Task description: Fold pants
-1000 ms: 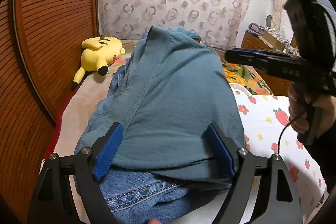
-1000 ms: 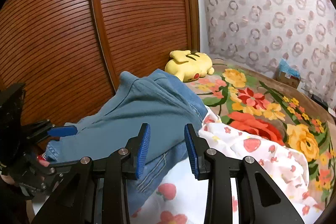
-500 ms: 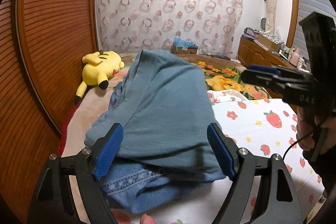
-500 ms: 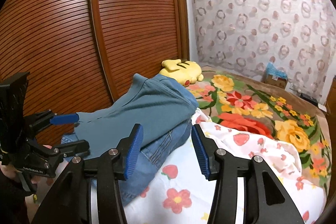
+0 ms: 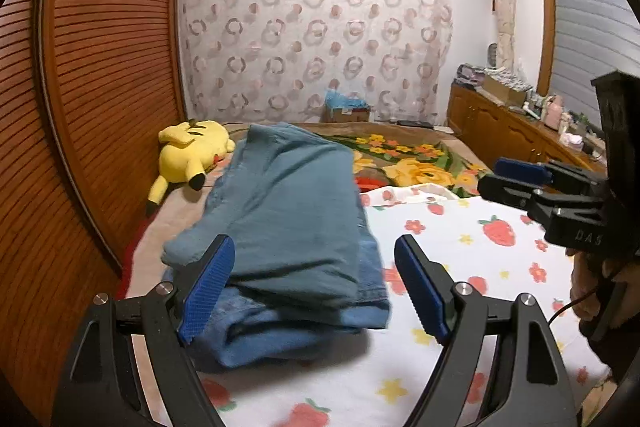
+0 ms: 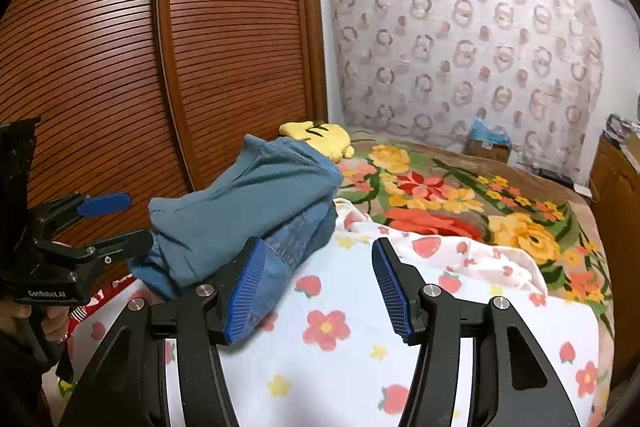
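A stack of folded clothes lies on the bed by the wardrobe: teal pants (image 5: 296, 211) on top of folded blue jeans (image 5: 288, 323). The stack also shows in the right wrist view, teal pants (image 6: 248, 211) above jeans (image 6: 296, 239). My left gripper (image 5: 316, 287) is open and empty, held back from the near end of the stack. My right gripper (image 6: 320, 291) is open and empty, just right of the stack over the sheet. Each gripper appears in the other's view, the right gripper (image 5: 520, 179) and the left gripper (image 6: 108, 223).
A white strawberry-and-flower sheet (image 5: 460, 251) covers the near bed, over a floral blanket (image 6: 460, 199). A yellow plush toy (image 5: 192, 151) lies past the stack. A slatted wooden wardrobe (image 6: 120, 67) stands left. A wooden dresser (image 5: 516, 135) stands at the right wall.
Both grippers have pulled back and up from the stack. The right gripper's jaws have opened wider. The teal pants now lie flat on the jeans.
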